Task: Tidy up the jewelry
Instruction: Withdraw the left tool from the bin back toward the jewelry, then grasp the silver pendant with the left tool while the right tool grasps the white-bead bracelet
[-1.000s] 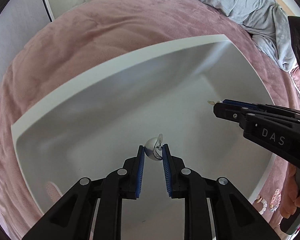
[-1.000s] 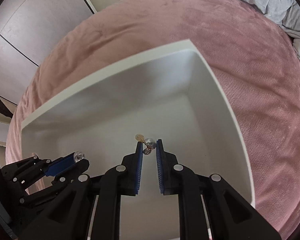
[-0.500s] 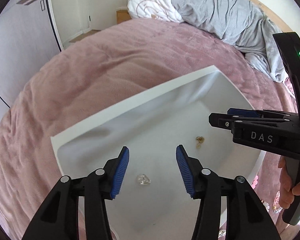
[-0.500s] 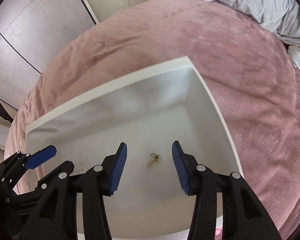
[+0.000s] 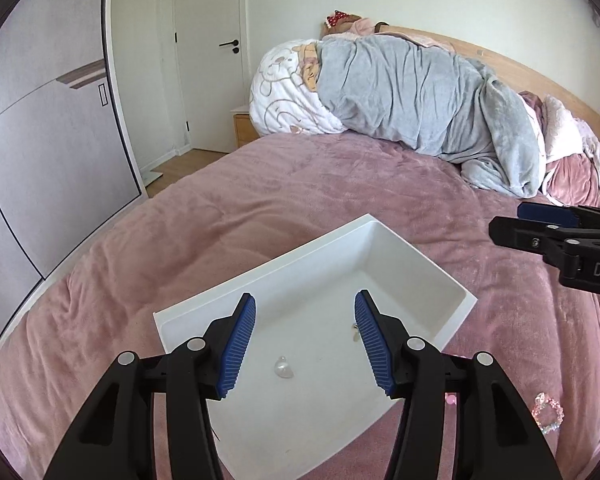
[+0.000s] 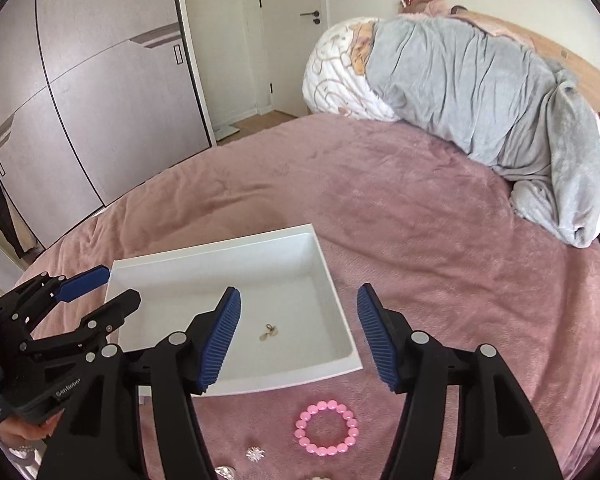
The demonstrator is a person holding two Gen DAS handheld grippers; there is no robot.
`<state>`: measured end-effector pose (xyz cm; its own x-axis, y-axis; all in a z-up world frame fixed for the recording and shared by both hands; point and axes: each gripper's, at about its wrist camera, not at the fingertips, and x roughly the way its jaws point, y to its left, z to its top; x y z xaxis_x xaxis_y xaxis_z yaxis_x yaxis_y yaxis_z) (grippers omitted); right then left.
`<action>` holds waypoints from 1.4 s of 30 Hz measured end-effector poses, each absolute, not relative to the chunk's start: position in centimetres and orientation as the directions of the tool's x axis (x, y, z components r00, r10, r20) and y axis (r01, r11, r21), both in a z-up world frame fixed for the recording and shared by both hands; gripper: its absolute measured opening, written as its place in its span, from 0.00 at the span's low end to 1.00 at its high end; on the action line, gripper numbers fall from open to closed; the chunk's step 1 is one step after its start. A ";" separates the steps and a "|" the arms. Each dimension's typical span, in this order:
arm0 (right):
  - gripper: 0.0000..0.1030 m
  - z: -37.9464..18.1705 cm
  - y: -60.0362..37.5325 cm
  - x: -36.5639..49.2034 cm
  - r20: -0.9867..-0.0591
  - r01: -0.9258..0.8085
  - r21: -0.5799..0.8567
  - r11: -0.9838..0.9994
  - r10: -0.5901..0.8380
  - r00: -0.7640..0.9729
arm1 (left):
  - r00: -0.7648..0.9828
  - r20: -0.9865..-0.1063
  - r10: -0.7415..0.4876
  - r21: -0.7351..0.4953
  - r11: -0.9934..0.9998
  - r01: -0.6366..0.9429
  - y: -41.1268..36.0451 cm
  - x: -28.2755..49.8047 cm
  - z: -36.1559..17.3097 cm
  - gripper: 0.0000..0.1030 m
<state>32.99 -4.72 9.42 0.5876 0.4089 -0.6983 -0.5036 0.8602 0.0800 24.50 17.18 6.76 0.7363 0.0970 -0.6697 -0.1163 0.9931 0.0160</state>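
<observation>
A white tray (image 6: 342, 320) sits on a bed with a pink blanket (image 6: 440, 240). Inside lie a clear pearl earring (image 5: 283, 368) and a small gold earring (image 6: 268, 332), apart from each other. The left hand-held gripper (image 5: 305, 340) and right hand-held gripper (image 6: 298, 336) hover above, jaws spread wide, holding nothing. A pink bead bracelet (image 6: 326, 428) lies on the blanket just beside the tray.

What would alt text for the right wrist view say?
Open right gripper hovers over a white tray holding a small gold earring on a pink bedspread. A pink bead bracelet lies in front of the tray; the left gripper is at left.
</observation>
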 end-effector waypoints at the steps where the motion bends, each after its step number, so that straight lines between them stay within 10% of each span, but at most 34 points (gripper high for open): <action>1: 0.61 9.7 -5.7 32.2 -0.687 -0.502 0.077 0.861 0.411 0.599 | 0.743 -0.664 0.086 0.014 0.995 -0.103 16.7 23.9 7.1 0.61; 5: 0.69 10.1 -9.3 28.8 -0.654 -0.491 0.073 0.868 0.413 0.634 | 0.776 -0.629 0.053 0.051 0.998 -0.028 14.0 20.7 7.9 0.85; 13: 0.81 8.9 -15.1 23.2 -0.627 -0.455 0.084 0.886 0.402 0.667 | 0.824 -0.565 0.026 0.070 0.997 0.016 10.1 15.1 8.0 0.96; 42: 0.73 -7.2 -13.4 22.2 -0.830 -0.578 -0.070 0.813 0.274 0.486 | 0.771 -0.637 0.009 0.138 0.985 0.103 5.8 13.1 -4.6 0.97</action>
<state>22.17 -13.44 -7.21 0.4858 0.2745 -0.8299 -0.5785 0.8127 -0.0698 13.11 5.77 -4.57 0.7706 0.0086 -0.6373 0.1029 0.9851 0.1377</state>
